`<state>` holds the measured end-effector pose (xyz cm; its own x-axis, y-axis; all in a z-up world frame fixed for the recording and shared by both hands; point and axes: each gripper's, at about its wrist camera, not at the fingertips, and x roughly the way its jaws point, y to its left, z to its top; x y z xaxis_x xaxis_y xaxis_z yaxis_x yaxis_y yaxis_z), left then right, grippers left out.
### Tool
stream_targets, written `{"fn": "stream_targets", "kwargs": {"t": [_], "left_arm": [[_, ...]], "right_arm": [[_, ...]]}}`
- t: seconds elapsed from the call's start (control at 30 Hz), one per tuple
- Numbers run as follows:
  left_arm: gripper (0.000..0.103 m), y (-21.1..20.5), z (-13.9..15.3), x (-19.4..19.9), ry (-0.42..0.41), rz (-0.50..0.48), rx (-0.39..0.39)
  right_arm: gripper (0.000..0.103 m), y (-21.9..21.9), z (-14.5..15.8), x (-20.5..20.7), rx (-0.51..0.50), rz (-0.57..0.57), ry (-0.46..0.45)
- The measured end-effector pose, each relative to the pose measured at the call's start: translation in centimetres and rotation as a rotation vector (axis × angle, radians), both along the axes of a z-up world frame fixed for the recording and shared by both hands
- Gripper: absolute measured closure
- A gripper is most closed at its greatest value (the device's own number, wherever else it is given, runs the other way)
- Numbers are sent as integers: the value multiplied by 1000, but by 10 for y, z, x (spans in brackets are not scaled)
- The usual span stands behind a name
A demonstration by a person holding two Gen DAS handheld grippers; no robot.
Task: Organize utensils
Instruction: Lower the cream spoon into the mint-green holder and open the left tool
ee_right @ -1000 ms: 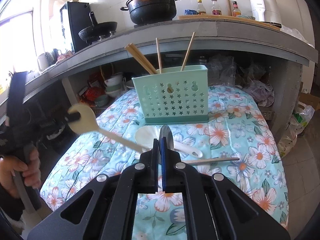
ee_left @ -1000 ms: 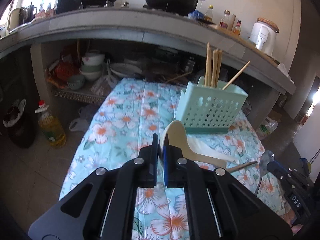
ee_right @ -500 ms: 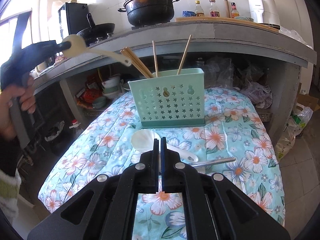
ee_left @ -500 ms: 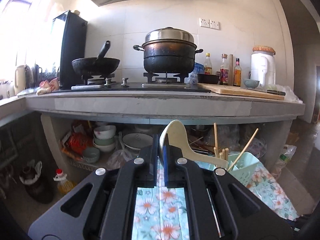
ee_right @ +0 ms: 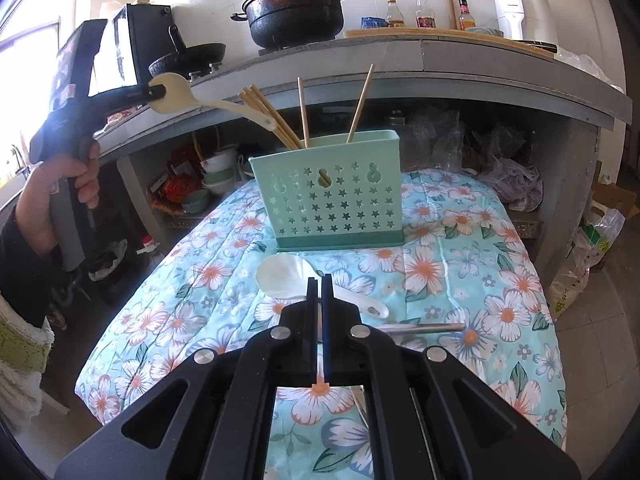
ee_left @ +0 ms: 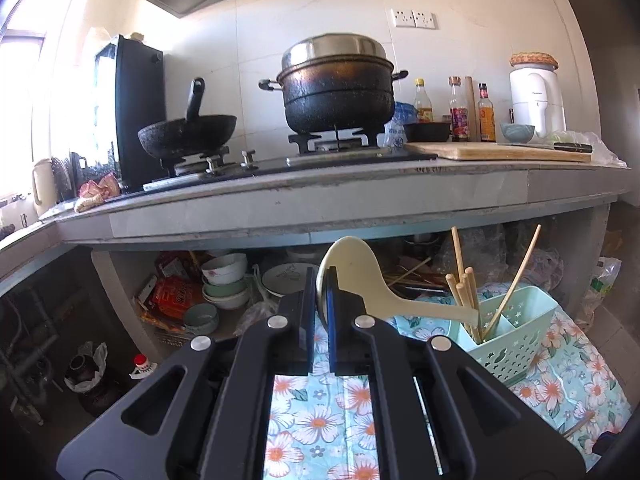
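on the floral tablecloth (ee_right: 460,240) the mint utensil caddy (ee_right: 332,188) is standing upright, holding wooden chopsticks (ee_right: 266,114) that are leaning out of its top. my left claw (ee_left: 320,280) is hovering raised in the air to the left of the caddy, fingers pinching the bowl of a cream rice paddle (ee_left: 360,276); the paddle's handle is pointing toward the caddy, its tip right by the chopsticks above the caddy's rim. in the right wrist view the same paddle (ee_right: 176,92) is hanging out of that claw (ee_right: 154,90) at counter height. my right claw (ee_right: 320,284) is sitting low over the cloth, fingers pressed nearly together, a thin metal strip showing in the gap, cannot tell if it's gripped. a white spoon (ee_right: 296,276) is lying on the cloth just in front of the caddy, and a metal utensil handle (ee_right: 420,327) is lying just beside the spoon, near the right claw.
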<state>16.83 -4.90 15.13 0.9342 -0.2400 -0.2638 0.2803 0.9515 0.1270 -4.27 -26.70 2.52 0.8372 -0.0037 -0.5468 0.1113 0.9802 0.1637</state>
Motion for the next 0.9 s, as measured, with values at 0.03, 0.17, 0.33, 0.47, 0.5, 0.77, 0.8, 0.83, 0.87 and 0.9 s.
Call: {"fn": "stream_targets", "kwargs": {"t": [0.03,0.17,0.33,0.47,0.5,0.77,0.8,0.83,0.87,0.9], "left_arm": [[100,3,1,-3,-10,6,4],[100,12,3,-7,-4,18,-4],[100,6,-3,11,38,12,-8],[100,-5,-11,32,99,-11,11],[100,-10,-14,38,117,-19,25],[100,-42,-29,62,190,-84,91],[99,-47,-31,66,213,-103,98],[98,-52,-33,70,237,-120,101],[97,-55,-36,73,257,-134,93],[95,-57,-38,75,274,-153,78]], "right_arm": [[101,-1,0,1,1,-1,1],[101,-2,-1,1,5,-3,2],[101,-1,-1,-1,0,0,4],[101,-4,-1,-4,-4,-12,5],[101,-5,-1,-4,-4,-16,7],[101,-6,-4,-2,-1,-18,22],[101,-6,-4,-1,-3,-16,24],[101,-5,-4,0,-3,-16,26],[101,-4,-5,0,-2,-16,26],[101,-4,-5,0,-1,-16,26]]}}
